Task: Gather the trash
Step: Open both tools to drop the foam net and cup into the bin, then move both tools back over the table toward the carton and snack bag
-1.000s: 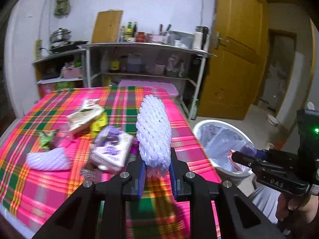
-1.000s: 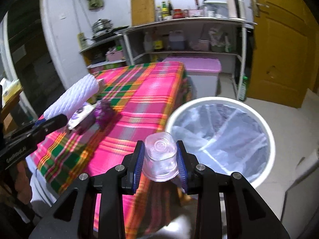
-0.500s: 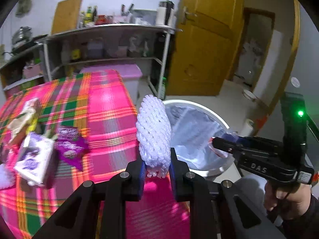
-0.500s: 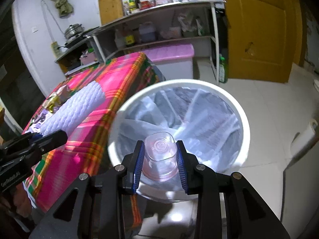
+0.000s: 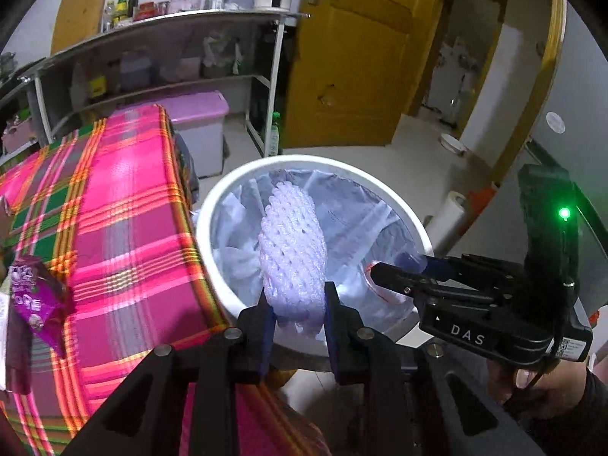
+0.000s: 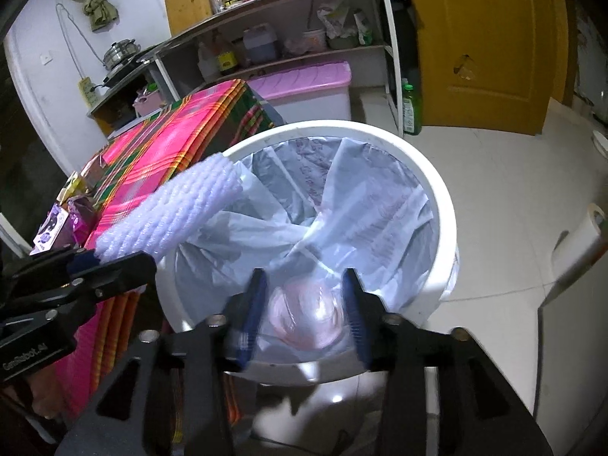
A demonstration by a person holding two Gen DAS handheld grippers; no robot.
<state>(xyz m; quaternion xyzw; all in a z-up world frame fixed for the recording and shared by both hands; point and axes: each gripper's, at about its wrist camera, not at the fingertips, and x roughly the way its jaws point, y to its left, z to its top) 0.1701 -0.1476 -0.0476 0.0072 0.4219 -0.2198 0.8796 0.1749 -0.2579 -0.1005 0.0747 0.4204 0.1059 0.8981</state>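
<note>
A: Opening now, the right hand-held gripper [image 6: 304, 315] has its jaws spread w/ a clear pinkish cup [image 6: 304, 319], blurred, loose between them, not pressed, over the white lined bin [image 6: 440, 205].

B: And the left hand-held gripper [image 5: 298, 315]?

A: Jaws easing apart but pads are on the base of a white foam fruit net [image 5: 292, 250]; net stands up over the bin's mouth.

B: Beyond that?

A: Bin sits just beside a pink plaid surface [image 5: 125, 235]; purple wrapper [image 5: 32, 300] lies on it at left. Farther back: shelves, yellow door.
</note>
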